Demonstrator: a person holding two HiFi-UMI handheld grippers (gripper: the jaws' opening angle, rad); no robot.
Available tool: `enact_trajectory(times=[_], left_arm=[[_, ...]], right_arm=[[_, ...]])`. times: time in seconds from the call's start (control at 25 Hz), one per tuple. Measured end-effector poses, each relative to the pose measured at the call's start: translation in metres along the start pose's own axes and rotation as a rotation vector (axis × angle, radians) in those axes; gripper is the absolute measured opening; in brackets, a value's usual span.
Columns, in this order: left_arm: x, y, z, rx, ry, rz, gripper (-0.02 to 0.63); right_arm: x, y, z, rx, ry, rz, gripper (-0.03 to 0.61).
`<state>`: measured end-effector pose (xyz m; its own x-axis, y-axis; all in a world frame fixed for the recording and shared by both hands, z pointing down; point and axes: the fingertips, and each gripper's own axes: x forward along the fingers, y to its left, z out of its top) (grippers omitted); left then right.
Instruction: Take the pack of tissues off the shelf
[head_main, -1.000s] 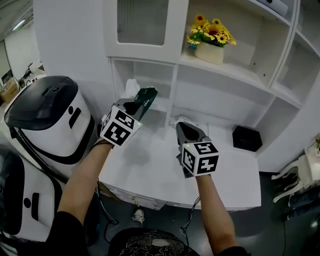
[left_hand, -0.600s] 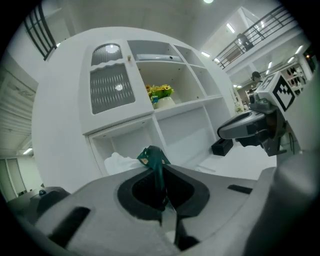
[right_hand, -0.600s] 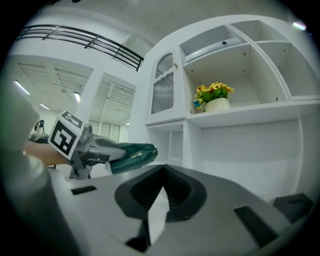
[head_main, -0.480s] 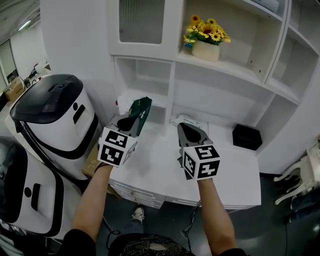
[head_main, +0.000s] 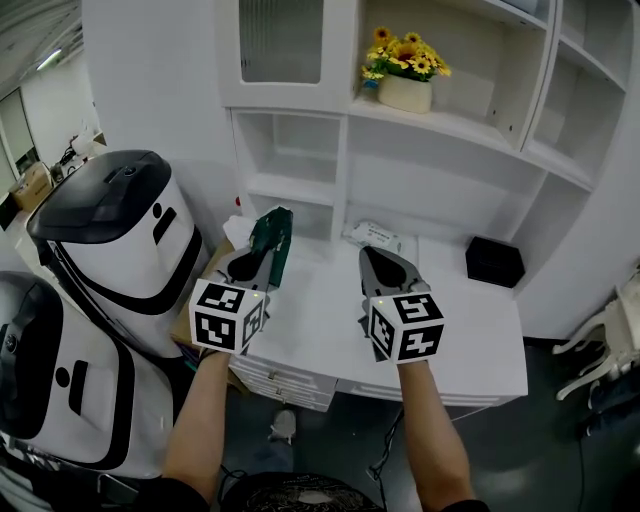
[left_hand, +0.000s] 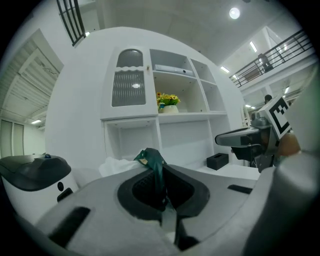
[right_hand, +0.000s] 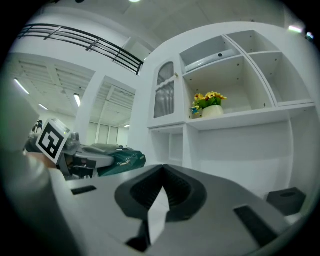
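Only overhead: packet (head_main: 371, 237) beyond right claw (head_main: 376, 256)

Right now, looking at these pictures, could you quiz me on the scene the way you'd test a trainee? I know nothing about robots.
1. True or false: the left tongs are clamped on the green tissue pack.
2. What stands on the upper shelf? A) sunflowers in a pot B) a kettle C) a stack of books
3. Fill in: the right tongs are shut and hold ____.

Key: 1 true; 2 A; 3 nothing.
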<state>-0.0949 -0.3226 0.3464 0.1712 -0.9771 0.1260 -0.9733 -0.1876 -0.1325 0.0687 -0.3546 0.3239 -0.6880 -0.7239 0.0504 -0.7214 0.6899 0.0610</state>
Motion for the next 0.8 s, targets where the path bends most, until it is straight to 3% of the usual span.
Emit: enact_trajectory(times=[0.8], left_arm=[[-0.03, -0.017, -0.01, -0.024, 0.01, -0.048, 0.012]], right_arm=[[-0.027, 0.025, 0.003, -0.003, 0.004, -0.015, 0.005]])
